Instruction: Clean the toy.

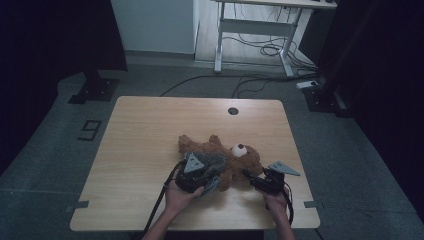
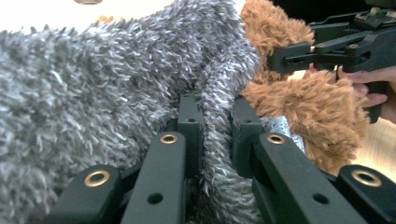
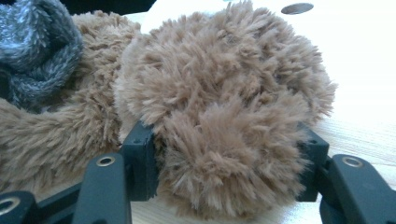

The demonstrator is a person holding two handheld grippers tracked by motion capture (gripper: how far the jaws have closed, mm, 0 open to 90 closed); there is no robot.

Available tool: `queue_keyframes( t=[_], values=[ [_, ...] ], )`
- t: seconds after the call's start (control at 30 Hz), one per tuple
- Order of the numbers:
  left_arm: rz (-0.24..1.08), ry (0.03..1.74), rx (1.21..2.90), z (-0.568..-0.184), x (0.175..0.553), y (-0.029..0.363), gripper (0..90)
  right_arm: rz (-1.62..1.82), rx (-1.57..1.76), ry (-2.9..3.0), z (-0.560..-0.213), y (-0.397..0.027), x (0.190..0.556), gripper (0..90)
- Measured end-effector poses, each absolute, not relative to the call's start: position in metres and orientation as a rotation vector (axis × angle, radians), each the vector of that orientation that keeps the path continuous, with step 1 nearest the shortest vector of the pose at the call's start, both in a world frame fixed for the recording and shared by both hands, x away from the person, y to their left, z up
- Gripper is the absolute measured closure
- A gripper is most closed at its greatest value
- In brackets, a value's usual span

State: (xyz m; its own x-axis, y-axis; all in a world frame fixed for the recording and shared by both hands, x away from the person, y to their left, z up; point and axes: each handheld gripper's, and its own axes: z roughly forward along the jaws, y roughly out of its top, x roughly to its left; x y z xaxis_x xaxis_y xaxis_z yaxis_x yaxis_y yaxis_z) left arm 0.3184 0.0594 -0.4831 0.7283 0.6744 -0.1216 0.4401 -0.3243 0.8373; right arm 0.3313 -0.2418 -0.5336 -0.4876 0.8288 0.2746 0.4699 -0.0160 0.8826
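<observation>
**Pulling the grey garment over the bear**

We work on a wooden desk [image 1: 150,130] with a brown bear [image 1: 245,160] lying near its near-right part, head to the right. A grey fuzzy garment [image 1: 212,162] wraps its middle.

Our left gripper [image 2: 215,135] has its fingers nearly closed, pinching a fold of the garment's edge. Our right gripper [image 3: 224,158] stands about half open, its fingers pressed on a round brown limb of the bear, pinning it against the desk.

To do this step well, we judge that the right grip should stay firm as an anchor while the left draws the fabric evenly along the body, keeping the pull low so the knit does not slip out of the narrow pinch. A sharp tug could drag the whole bear instead.

For room, the far and left parts of the desk lie bare; a round cable hole [image 1: 233,110] sits far off. The near edge is close to both hands, so we should pull away from it.
</observation>
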Motion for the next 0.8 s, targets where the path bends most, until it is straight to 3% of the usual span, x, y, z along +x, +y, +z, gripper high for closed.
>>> queue_keyframes(
  t=[0.8],
  values=[
    [0.417,1.039,1.925,-0.501,0.316,0.143,78.1,1.542,1.357,1.939,-0.536,-0.243,0.332,40.9]
  ],
)
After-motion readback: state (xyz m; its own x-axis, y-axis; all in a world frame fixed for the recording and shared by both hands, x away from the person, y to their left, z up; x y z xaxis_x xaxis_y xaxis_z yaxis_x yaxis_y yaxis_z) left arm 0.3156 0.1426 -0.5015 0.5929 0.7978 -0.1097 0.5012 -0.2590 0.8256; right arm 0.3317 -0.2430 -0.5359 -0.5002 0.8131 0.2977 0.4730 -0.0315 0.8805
